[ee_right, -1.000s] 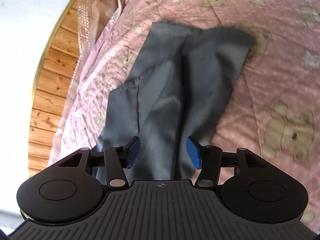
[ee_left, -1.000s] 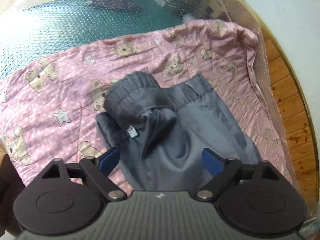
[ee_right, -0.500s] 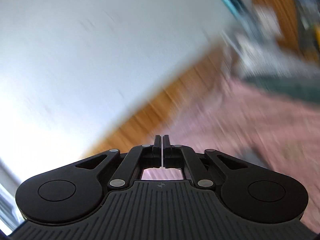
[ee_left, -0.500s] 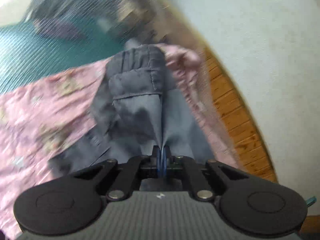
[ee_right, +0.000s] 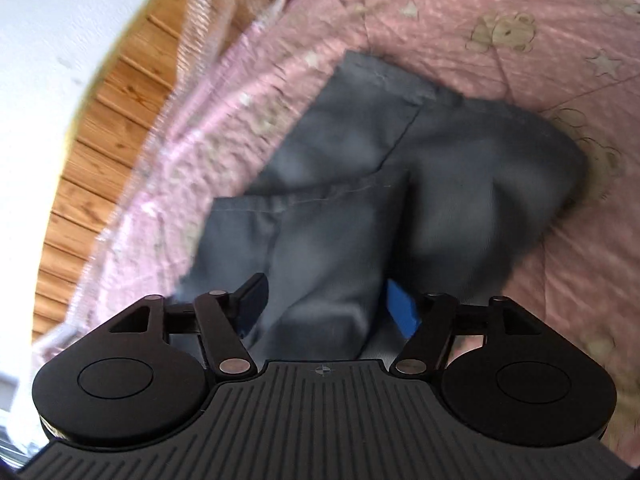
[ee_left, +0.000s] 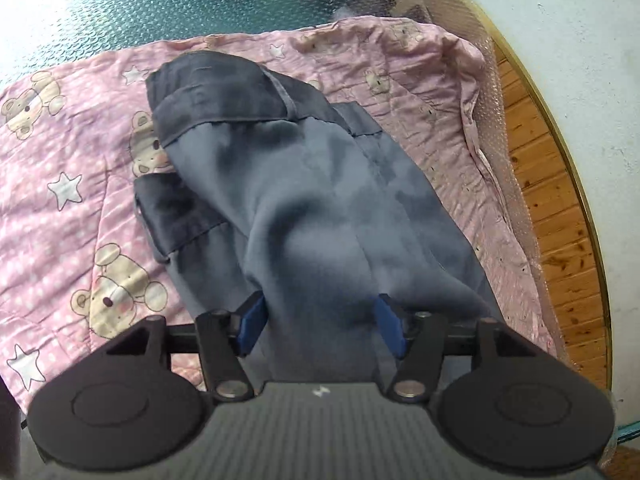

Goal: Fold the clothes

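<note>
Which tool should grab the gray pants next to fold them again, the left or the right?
Probably the left tool. It is open around a raised fold of the gray pants, and its view is sharp. The right tool is open too, but its view is blurred.

Left tongs (ee_left: 318,322) spread wide, blue pads (ee_left: 249,322) apart, right tongs (ee_right: 326,306) likewise spread, both angled downward

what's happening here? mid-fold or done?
Mid-fold, by the look of it. A person with two handheld grippers is folding a grey garment that lies on a pink bear-print blanket. Both the left gripper and the right gripper are open, with grey fabric lying loose between their fingers, neither clamped on it. The garment is doubled over but rumpled, with a waistband or hem edge showing at the far end.
</note>
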The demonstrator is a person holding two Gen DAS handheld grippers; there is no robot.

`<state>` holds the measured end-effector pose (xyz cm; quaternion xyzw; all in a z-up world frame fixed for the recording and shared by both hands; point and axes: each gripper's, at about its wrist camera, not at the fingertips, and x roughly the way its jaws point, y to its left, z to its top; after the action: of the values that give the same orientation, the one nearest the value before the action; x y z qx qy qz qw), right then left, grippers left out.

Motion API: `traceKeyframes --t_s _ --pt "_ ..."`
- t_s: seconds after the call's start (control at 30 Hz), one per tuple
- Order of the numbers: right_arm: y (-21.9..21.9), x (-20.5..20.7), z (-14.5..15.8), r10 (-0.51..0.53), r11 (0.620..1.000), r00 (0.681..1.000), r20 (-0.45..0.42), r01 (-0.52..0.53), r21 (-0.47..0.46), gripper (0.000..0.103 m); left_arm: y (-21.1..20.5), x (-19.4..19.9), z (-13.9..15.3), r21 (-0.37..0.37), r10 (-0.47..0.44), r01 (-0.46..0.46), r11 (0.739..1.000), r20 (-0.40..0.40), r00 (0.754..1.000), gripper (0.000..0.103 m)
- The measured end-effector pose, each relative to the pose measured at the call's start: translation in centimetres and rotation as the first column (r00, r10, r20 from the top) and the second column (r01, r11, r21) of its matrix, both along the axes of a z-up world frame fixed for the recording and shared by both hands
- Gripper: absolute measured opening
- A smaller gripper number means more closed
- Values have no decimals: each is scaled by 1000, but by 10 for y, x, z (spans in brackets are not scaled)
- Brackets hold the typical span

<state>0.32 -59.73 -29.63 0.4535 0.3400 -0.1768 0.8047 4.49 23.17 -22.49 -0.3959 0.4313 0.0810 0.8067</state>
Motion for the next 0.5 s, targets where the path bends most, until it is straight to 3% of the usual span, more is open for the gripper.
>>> traceKeyframes --t_s 0.03,0.07,0.1,0.17,0.23,0.3,0.37,0.5 --pt "-4 5 -1 7 1000 1000 2 -7 2 62 -5 2 0 7 -3 3 1000 -3 1000 59" --pt "-6 10 1 22 1000 1000 8 -22 7 48 -7 3 -1 16 -2 3 1000 -7 1000 59" --pt "-6 18 6 43 999 999 14 -43 4 9 -9 4 -1 25 0 0 1000 -10 1000 59" --pt "-2 32 30 90 995 995 43 -88 -57 5 -7 5 0 27 10 -10 1000 -9 1000 59" --pt "4 40 74 144 982 982 124 -126 -142 1 -5 5 2 27 20 -20 999 -7 1000 58" --pt "7 34 135 173 967 946 273 -110 -230 0 -3 5 4 27 31 -31 999 -5 1000 58" --pt "2 6 190 165 950 896 413 -31 -311 0 -1 5 6 27 42 -42 999 -3 999 58" --pt "-37 -64 208 7 917 916 402 154 -367 0 1 -5 5 22 46 -46 999 3 999 59"
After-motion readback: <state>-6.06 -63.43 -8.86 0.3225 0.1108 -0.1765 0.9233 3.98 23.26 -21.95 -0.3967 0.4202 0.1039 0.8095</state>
